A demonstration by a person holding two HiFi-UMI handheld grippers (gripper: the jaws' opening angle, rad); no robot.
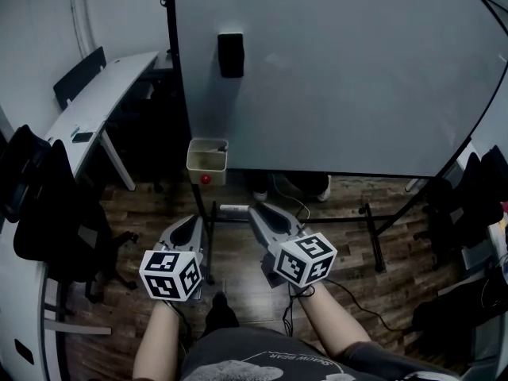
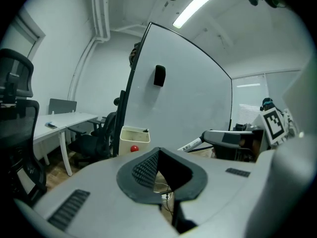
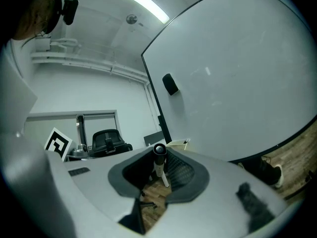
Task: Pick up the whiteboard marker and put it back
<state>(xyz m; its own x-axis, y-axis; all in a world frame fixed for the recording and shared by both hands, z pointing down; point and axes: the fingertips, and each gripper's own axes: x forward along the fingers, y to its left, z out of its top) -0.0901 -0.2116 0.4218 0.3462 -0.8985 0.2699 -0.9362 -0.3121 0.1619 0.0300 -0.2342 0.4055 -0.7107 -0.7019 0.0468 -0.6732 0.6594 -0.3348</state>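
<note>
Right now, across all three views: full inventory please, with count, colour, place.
whiteboard: 1, white, black frame, ahead on a stand
eraser: 1, black, on the whiteboard, upper left
holder box: 1, beige, low at the whiteboard's left edge
round knob: 1, red, on the box front
desk: 1, white, left
office chair: 1, black, near left
floor: brown wood planks, cables across it
marker: 1, white with dark end, between the right gripper's jaws
left gripper: 1, grey, jaws together, empty
right gripper: 1, grey, closed on the marker
</note>
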